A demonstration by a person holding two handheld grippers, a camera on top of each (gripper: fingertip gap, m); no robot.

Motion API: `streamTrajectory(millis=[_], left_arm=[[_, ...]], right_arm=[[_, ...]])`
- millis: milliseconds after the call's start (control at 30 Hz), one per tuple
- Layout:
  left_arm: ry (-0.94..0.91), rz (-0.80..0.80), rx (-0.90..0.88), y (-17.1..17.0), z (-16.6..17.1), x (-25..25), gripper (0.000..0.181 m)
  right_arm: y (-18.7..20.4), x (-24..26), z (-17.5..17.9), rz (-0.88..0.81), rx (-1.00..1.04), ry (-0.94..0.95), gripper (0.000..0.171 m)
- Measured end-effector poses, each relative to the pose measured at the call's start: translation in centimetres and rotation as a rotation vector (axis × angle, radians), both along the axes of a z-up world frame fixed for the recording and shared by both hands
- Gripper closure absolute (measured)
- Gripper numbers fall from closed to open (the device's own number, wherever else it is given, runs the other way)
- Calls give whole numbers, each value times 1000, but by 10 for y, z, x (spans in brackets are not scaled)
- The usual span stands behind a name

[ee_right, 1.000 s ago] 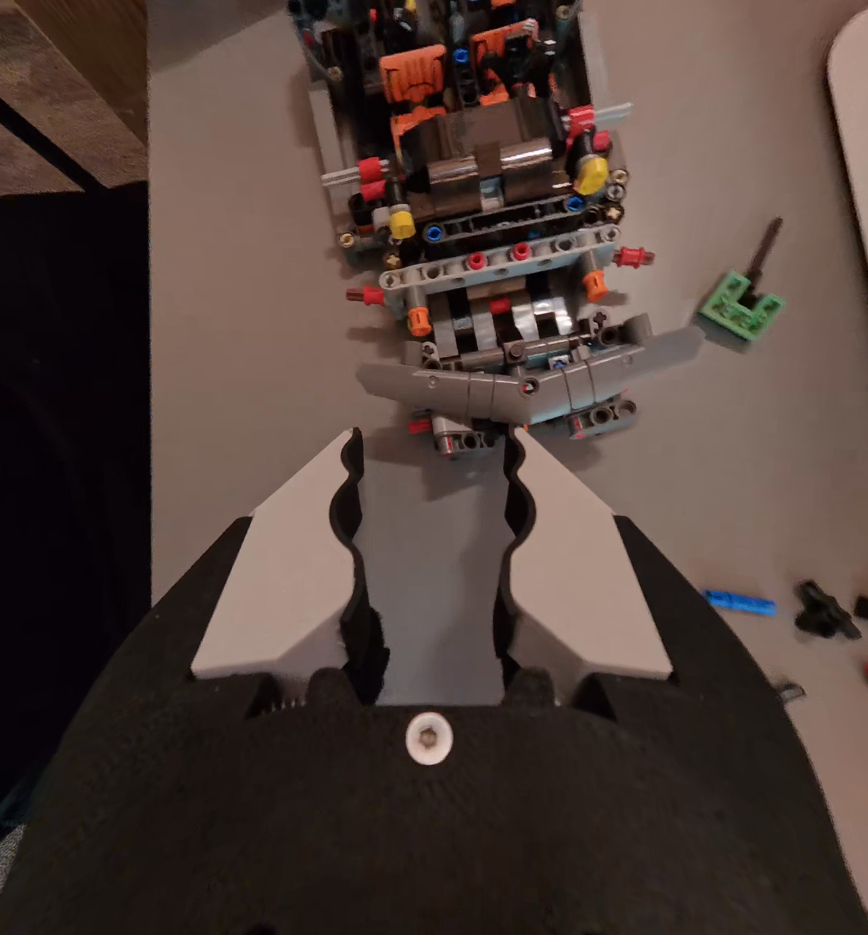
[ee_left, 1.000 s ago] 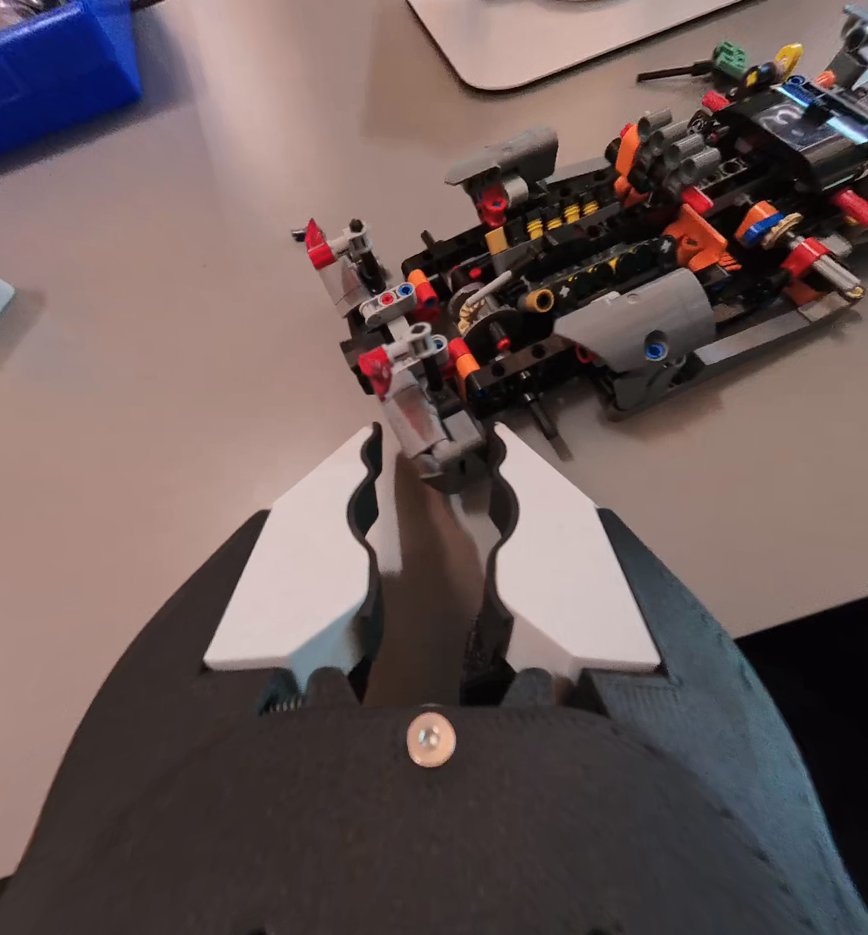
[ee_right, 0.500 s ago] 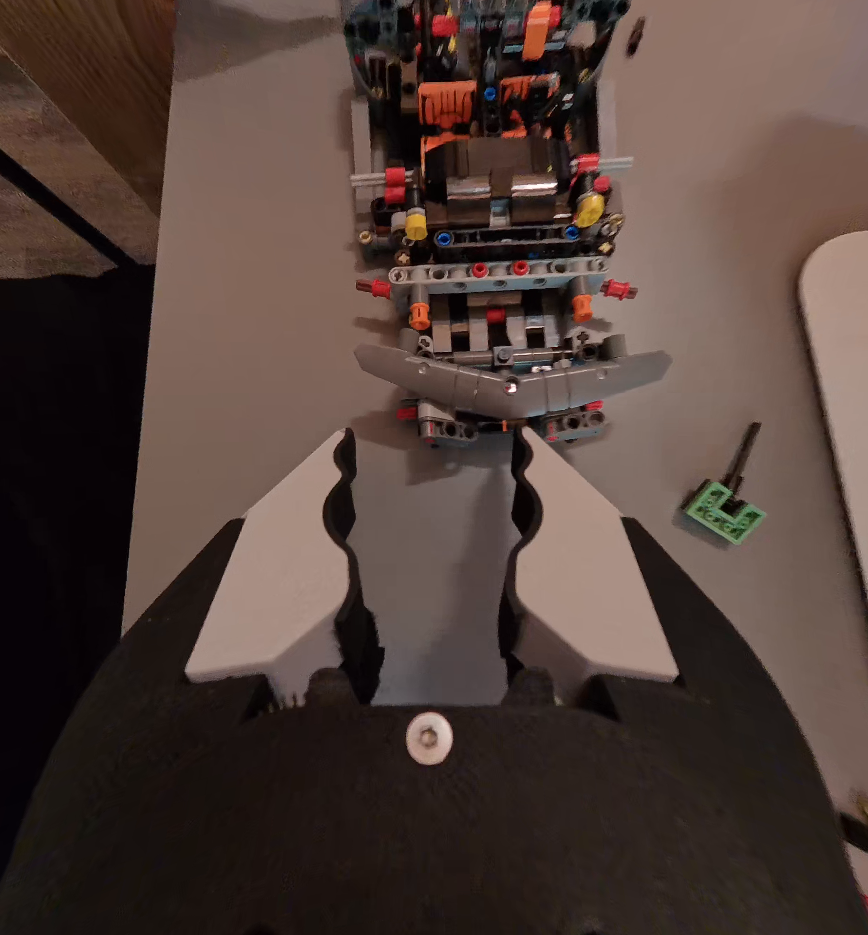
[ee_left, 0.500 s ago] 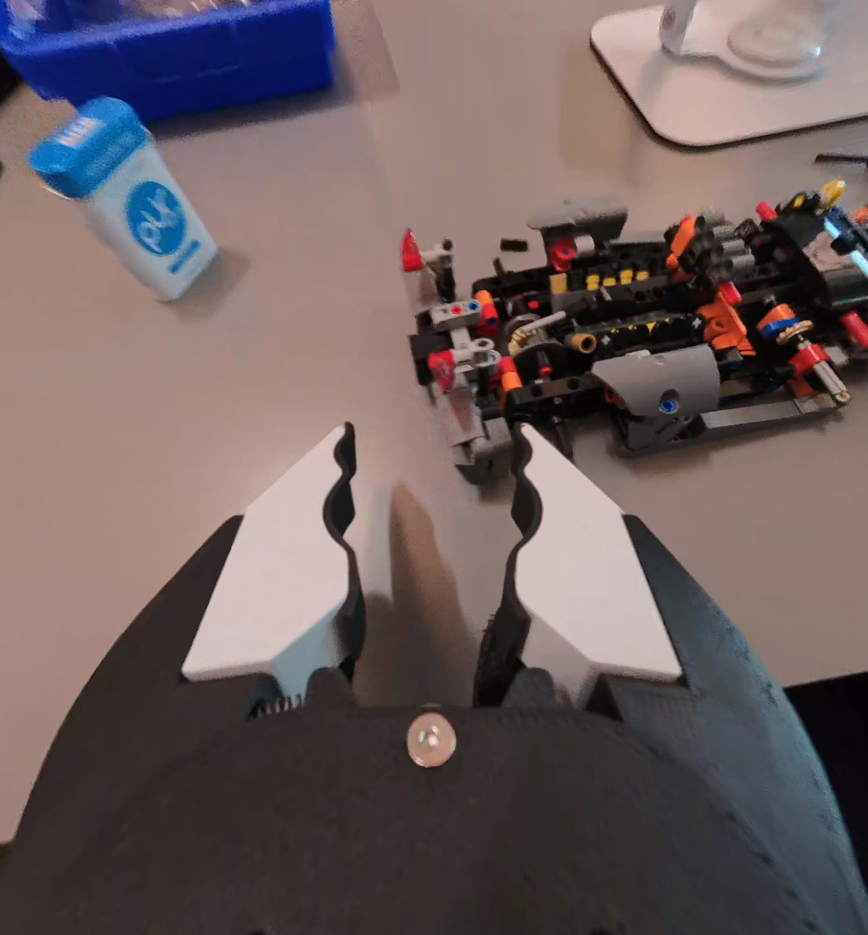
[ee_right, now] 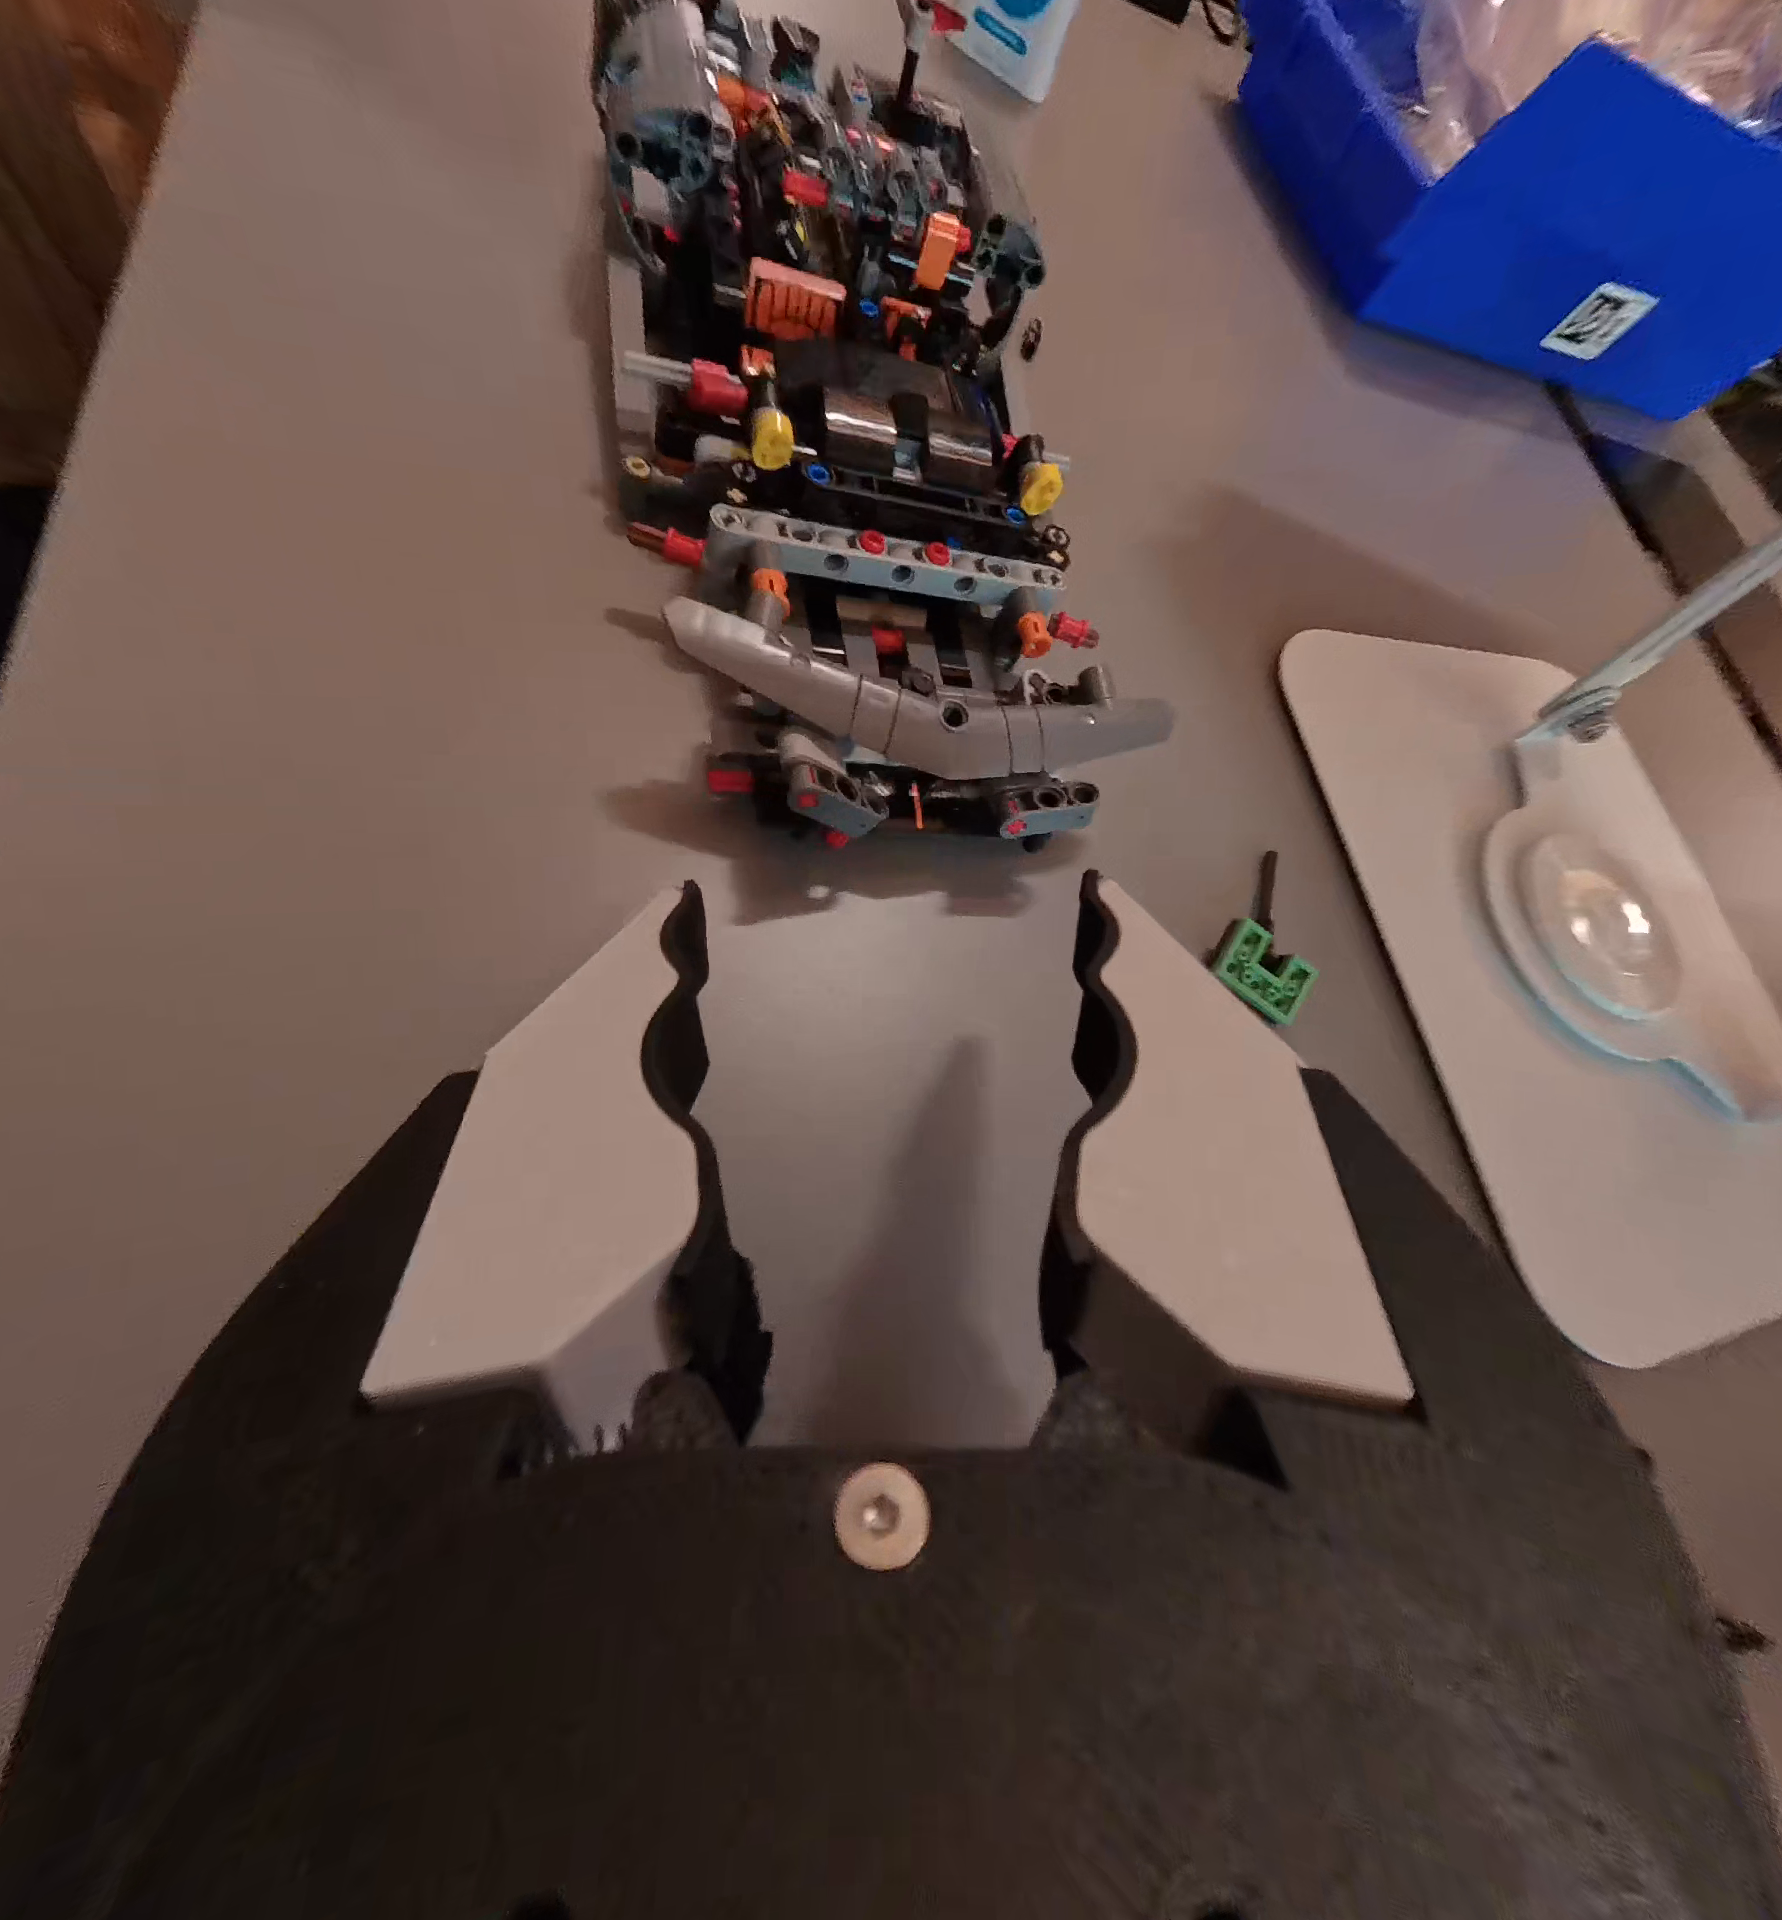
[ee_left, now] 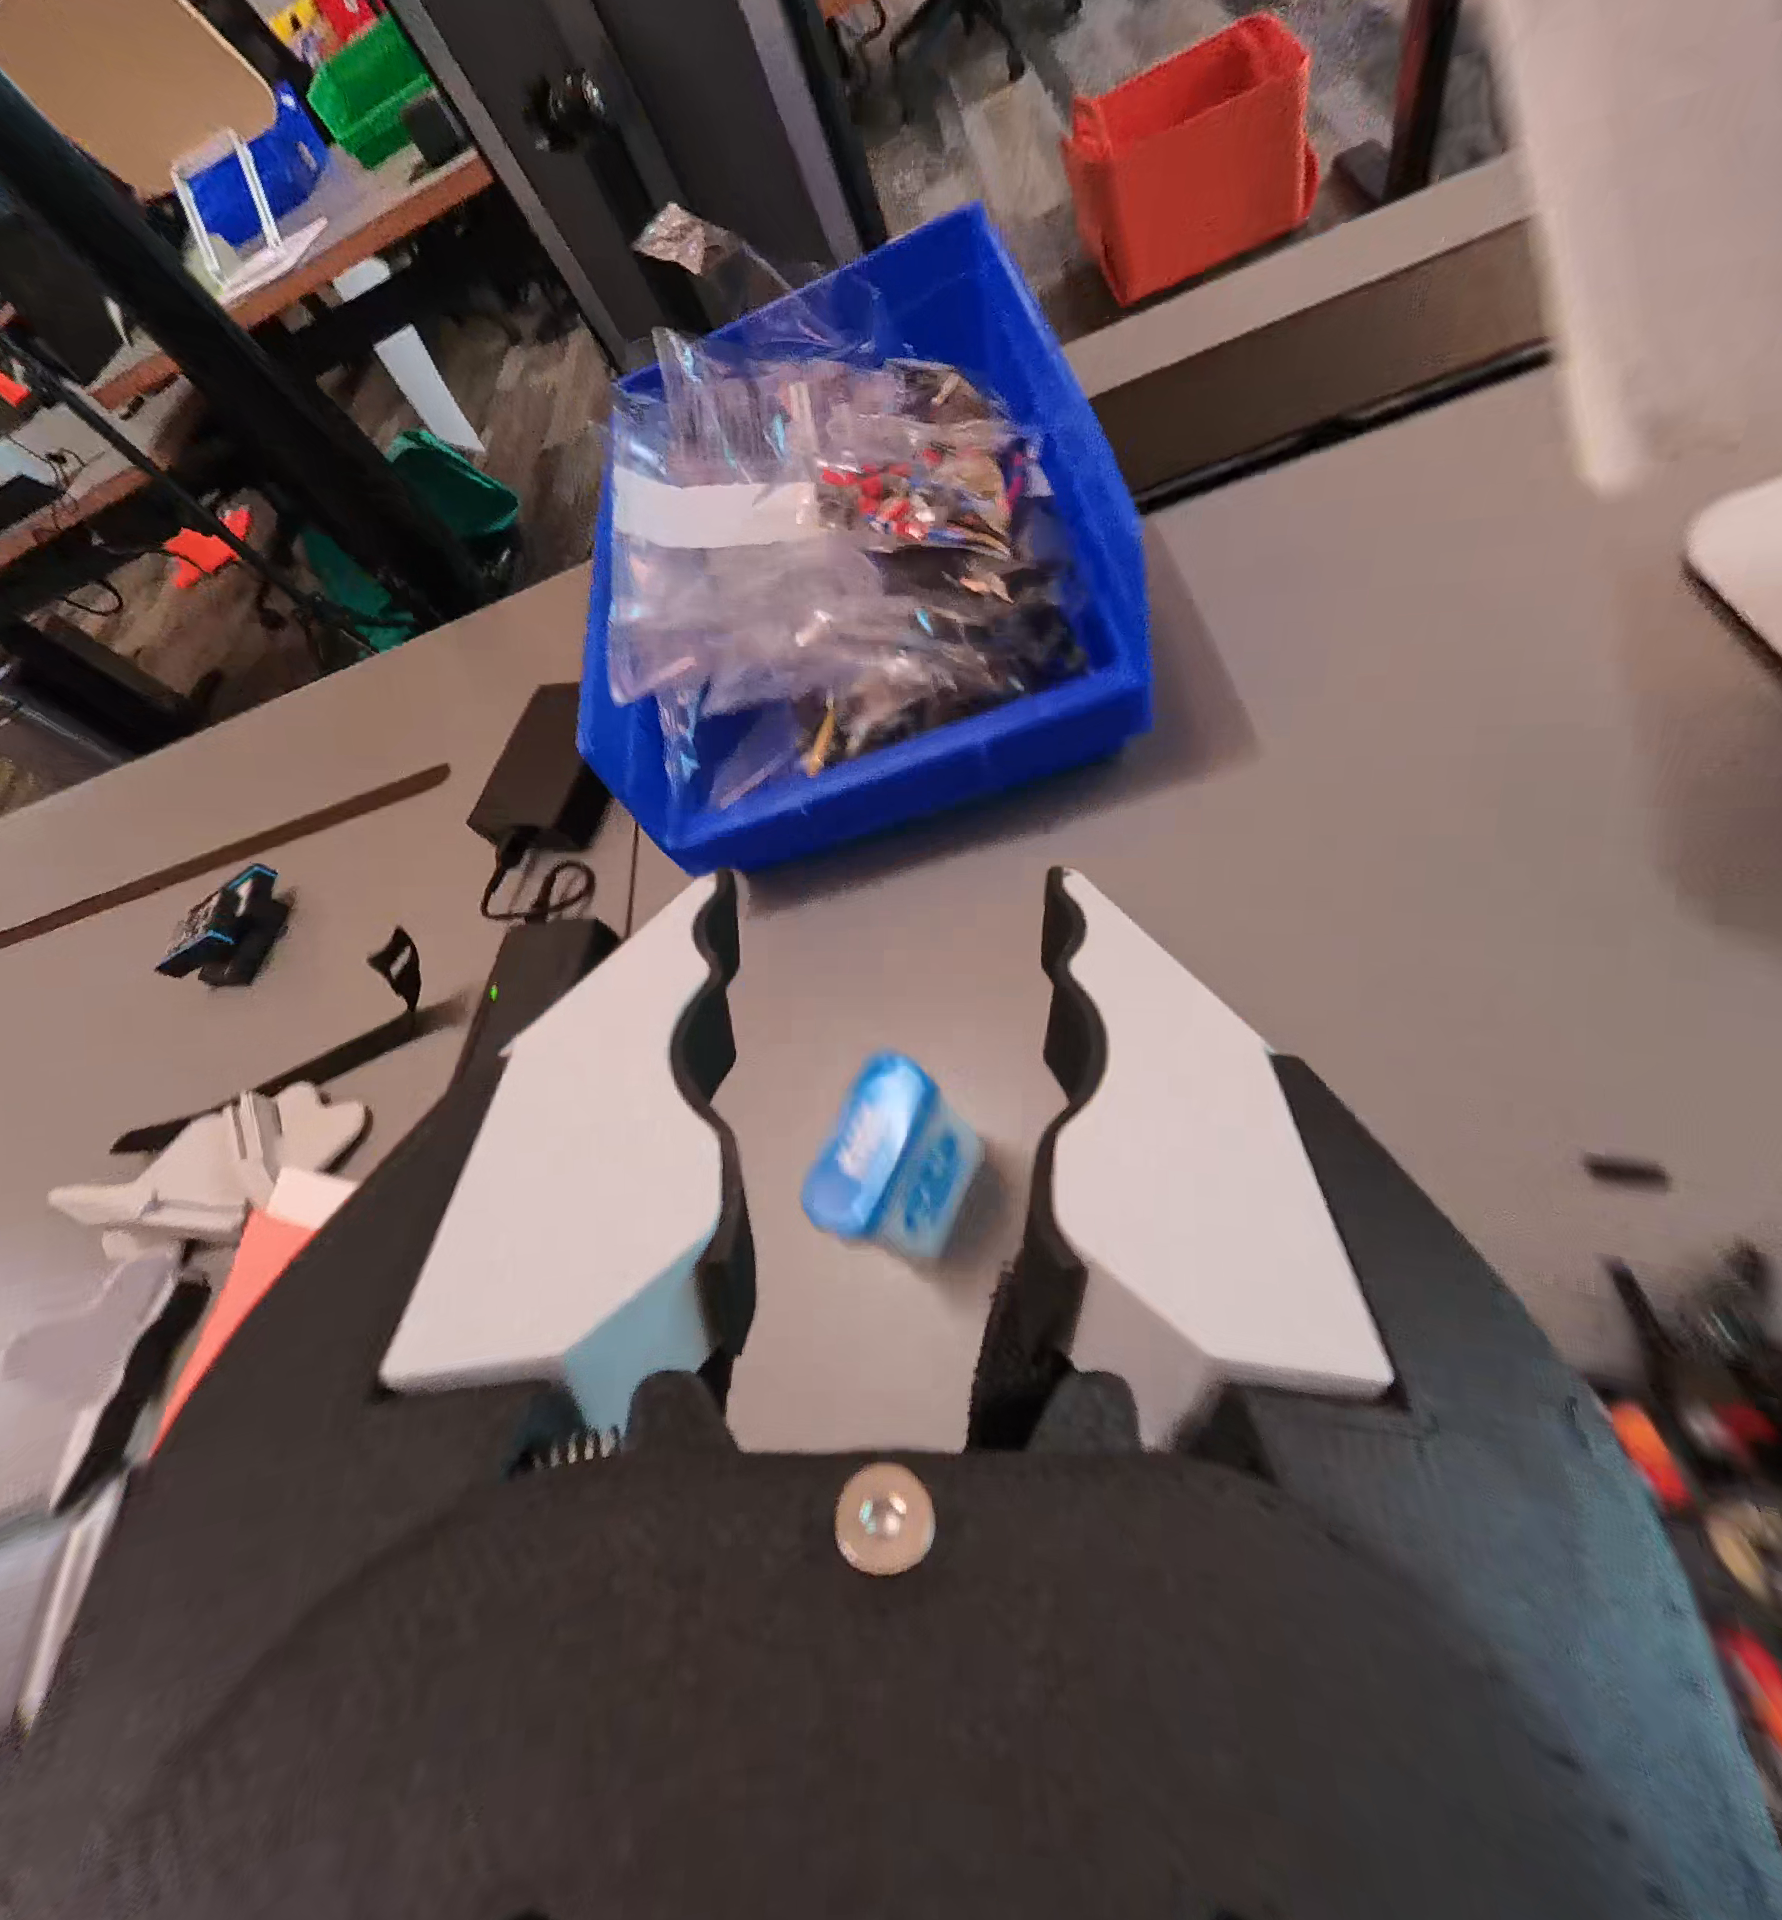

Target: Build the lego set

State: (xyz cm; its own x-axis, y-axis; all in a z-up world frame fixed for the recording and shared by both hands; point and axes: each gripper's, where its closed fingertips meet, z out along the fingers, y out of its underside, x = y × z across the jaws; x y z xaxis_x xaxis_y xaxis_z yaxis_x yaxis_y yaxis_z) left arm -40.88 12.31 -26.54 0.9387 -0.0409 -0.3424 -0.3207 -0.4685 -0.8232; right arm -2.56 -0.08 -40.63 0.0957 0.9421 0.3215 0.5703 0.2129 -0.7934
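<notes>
On the far left of the left wrist view, white and pink clutter (ee_left: 232, 1174) lies at the edge of the grey surface (ee_left: 1386, 831), with a small black-and-blue device (ee_left: 227, 925) and a black power adapter (ee_left: 539, 769) beyond it. The left tongs (ee_left: 887, 904) stand wide and hold nothing; seen between them, a small blue container (ee_left: 892, 1158) sits on the surface, and past their tips is a blue bin (ee_left: 1022, 748) filled with clear bags of parts (ee_left: 814, 540). An orange bin (ee_left: 1193, 192) stands farther back. Only a blurred strip of the lego model (ee_left: 1739, 1455) shows at the right edge.

The right wrist view shows that lego model (ee_right: 845, 436) whole, straight ahead on the surface (ee_right: 295, 727): a long black chassis dense with orange, red, yellow and grey pieces, its grey curved bumper (ee_right: 908, 712) nearest the right tongs (ee_right: 887, 904), which are also wide and empty, their tips just short of it. To the right lie a green piece on a black axle (ee_right: 1261, 971), then a pale flat base carrying a clear lens (ee_right: 1604, 935), with the blue bin (ee_right: 1593, 239) behind.
</notes>
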Motion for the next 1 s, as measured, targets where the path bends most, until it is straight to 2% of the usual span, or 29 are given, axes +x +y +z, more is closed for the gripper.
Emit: streamTrajectory(millis=[67,167,333,367,467,500,600,800,1000], left_arm=[[14,40,-16,42,3,-25,123],[-27,101,-96,97,-15,-69,118],[-400,102,-162,162,-52,-97,119],[-444,97,-166,170,-57,-99,126],[-476,55,-156,183,-58,-98,174],[-473,30,-147,184,-54,-96,181],[-471,-30,-122,181,-32,-88,181],[-387,-73,-15,184,35,-77,181],[-379,-89,37,186,66,-71,181]], right_arm=[[1,0,0,-8,72,-3,104],[1,1,0,-16,89,-3,104],[-2,0,-3,4,126,-26,105],[-2,1,-3,1,126,-26,105],[1,2,-3,-13,125,-28,106],[1,2,-3,-16,127,-29,107],[5,3,-4,-35,124,-32,108],[6,3,-4,-37,116,-37,111],[7,3,-5,-45,125,-39,114]])
